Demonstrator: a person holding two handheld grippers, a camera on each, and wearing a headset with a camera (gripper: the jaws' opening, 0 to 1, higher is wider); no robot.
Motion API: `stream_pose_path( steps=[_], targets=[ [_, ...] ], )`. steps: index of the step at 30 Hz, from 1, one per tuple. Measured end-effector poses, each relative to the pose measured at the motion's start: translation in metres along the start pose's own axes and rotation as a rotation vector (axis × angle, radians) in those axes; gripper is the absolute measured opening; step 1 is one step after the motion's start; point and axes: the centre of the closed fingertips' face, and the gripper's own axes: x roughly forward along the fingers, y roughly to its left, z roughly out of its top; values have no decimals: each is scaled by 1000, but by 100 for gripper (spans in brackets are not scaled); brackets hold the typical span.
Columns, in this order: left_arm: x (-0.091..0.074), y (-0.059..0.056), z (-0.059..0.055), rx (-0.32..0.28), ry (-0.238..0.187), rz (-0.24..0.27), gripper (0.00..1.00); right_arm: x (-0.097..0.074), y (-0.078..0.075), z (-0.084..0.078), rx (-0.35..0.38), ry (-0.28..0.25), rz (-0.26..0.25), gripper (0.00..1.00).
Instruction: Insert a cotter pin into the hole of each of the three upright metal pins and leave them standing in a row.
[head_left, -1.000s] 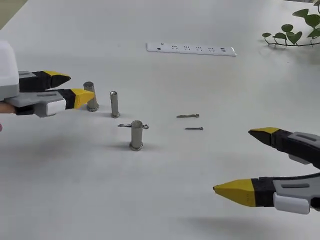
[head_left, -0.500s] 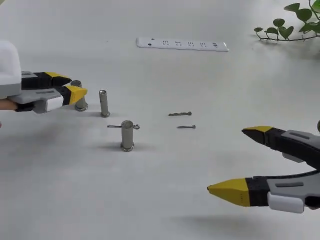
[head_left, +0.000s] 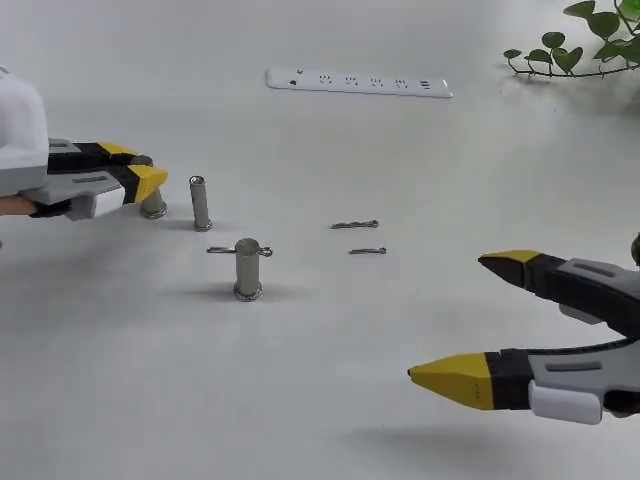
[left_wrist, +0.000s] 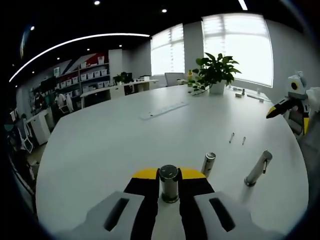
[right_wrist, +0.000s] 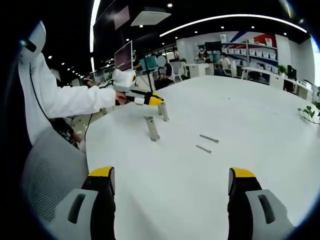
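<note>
Clasping cylindrical metal pin (left_wrist: 169, 184), left gripper (head_left: 148, 172) (yellow-tipped)

Head view down across table (head_left: 330, 140), left gripper view close to shared pins (left_wrist: 208, 164), right gripper view farther

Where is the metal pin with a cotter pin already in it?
Head view: the fitted pin stands left of centre, just in front of the middle pin, left of the loose cotter pins.
</note>
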Motion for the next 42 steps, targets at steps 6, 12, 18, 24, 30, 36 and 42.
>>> stream_pose_path(
  steps=[6,12,18,24,30,36,42],
  targets=[
    [-1,1,0,-5,-13,-3,10,1,1,-1,-3,5,5,92],
    [-1,3,0,-33,-7,20,10,1,2,-2,-2,4,6,91],
    [-3,4,0,-16,6,29,9,1,5,1,-19,1,18,91],
    [-14,-1,-5,-9,32,20,9,2,9,4,-32,1,30,91],
    [-31,-12,-7,-8,30,26,9,3,12,7,-44,-4,36,91],
    [-50,-33,-7,-47,15,16,9,1,14,8,-55,-9,38,91],
    [-69,-58,-4,-20,21,-14,9,-1,16,11,-66,-18,41,91]
  ],
)
